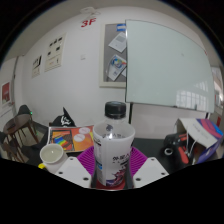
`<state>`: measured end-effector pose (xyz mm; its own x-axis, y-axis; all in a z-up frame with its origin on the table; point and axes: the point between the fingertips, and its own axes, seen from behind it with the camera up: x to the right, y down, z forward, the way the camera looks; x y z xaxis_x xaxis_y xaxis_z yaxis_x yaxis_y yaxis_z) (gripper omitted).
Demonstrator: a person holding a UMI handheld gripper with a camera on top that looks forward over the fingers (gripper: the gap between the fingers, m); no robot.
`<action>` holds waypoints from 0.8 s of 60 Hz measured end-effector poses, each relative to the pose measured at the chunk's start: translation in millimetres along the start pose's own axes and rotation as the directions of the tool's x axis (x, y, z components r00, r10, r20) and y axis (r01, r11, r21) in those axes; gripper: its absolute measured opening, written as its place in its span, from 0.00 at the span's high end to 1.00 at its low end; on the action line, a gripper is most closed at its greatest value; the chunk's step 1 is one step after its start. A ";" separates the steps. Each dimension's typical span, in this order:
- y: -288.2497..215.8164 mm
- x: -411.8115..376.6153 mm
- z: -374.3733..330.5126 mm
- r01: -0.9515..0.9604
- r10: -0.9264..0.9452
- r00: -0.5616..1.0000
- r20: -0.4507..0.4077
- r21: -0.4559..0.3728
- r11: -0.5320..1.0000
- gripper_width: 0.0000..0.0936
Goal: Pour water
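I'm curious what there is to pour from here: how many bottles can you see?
1. The clear bottle with a black cap stands between the gripper fingers, right of a small cup. Clutter farther back may hide others.

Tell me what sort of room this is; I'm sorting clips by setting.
Probably an office or meeting room: a whiteboard and pinned papers on the wall. The gripper holds a bottle above a cluttered table.

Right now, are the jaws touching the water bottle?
Touching. The gripper view shows the bottle between both pink pads, with no gap on either side, so the gripper grips it.
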<state>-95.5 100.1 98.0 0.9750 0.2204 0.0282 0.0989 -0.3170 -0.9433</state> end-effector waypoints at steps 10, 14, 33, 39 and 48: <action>30.1 -6.7 4.4 0.006 -0.006 1.000 -0.008 0.017 1.000 0.57; 31.4 -8.7 1.9 0.024 -0.023 1.000 -0.016 0.027 0.999 0.55; 44.0 -1.2 -21.4 0.055 -0.065 0.995 -0.076 -0.129 0.990 0.10; 31.6 -7.7 -57.5 0.054 -0.067 0.994 -0.091 -0.139 0.989 0.10; 18.4 -23.0 -126.0 0.044 -0.065 0.990 -0.128 -0.157 0.987 0.10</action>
<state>-91.1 -27.0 121.7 0.9839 0.1210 0.1314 0.1723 -0.4479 -0.8774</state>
